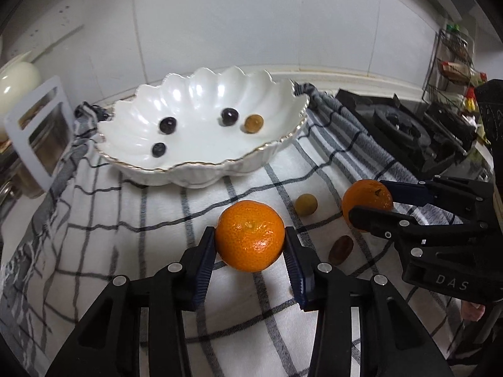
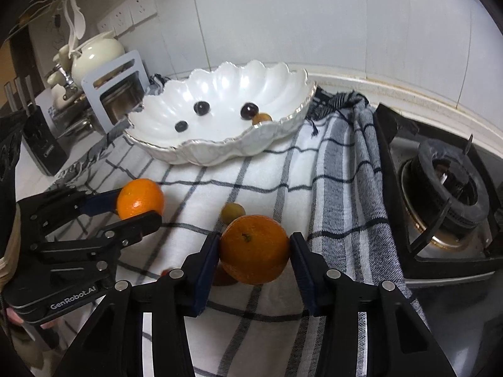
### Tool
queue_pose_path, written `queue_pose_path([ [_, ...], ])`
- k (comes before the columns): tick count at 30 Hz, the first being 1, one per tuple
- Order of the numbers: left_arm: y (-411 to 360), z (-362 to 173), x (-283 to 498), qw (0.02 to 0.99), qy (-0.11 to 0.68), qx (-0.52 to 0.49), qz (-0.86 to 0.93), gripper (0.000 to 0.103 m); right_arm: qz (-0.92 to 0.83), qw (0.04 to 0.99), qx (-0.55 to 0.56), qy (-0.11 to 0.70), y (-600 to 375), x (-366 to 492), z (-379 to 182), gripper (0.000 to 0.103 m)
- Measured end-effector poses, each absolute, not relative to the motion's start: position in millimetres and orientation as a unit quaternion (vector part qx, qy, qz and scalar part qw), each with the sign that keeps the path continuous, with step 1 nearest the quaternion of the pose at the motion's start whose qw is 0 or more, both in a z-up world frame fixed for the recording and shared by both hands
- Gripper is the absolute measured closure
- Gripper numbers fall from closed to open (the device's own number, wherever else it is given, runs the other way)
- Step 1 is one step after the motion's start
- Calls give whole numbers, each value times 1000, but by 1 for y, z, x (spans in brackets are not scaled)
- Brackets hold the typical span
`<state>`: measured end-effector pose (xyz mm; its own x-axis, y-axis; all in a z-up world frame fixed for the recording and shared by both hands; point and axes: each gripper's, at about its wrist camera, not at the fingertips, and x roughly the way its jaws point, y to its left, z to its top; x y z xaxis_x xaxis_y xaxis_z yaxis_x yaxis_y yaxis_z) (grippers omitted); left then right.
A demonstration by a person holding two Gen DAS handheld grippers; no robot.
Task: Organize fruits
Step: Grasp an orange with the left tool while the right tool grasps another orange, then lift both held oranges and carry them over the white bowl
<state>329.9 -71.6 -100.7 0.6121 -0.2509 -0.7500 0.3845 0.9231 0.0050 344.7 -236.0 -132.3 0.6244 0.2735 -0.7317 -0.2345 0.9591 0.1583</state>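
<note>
A white scalloped bowl (image 1: 176, 169) (image 2: 220, 154) stands at the back of the checked cloth (image 1: 141, 213) (image 2: 267, 176), holding three dark grapes (image 1: 167, 124) and an amber one (image 1: 253, 122). My left gripper (image 1: 250, 238) is shut on an orange (image 1: 250, 235); it shows in the right wrist view (image 2: 140, 202) too. My right gripper (image 2: 254, 248) is shut on a second orange (image 2: 254, 248), seen in the left wrist view (image 1: 366, 202). A yellow-green grape (image 1: 305, 204) (image 2: 233, 211) and a brown date (image 1: 341, 249) lie on the cloth between the two.
A gas stove (image 2: 440, 194) (image 1: 408, 128) sits right of the cloth. A white teapot (image 2: 97, 53), a metal rack (image 2: 116, 88) and a knife block (image 2: 41, 141) stand at the left. A spice rack (image 1: 452, 62) is at the far right. Tiled wall behind.
</note>
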Motion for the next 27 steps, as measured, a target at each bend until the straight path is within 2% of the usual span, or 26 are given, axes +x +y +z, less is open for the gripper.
queue_pose_path([
  [27,-46,-17,311,946,299,51,-118,61,168,938,10,303,-222,344,-47,56],
])
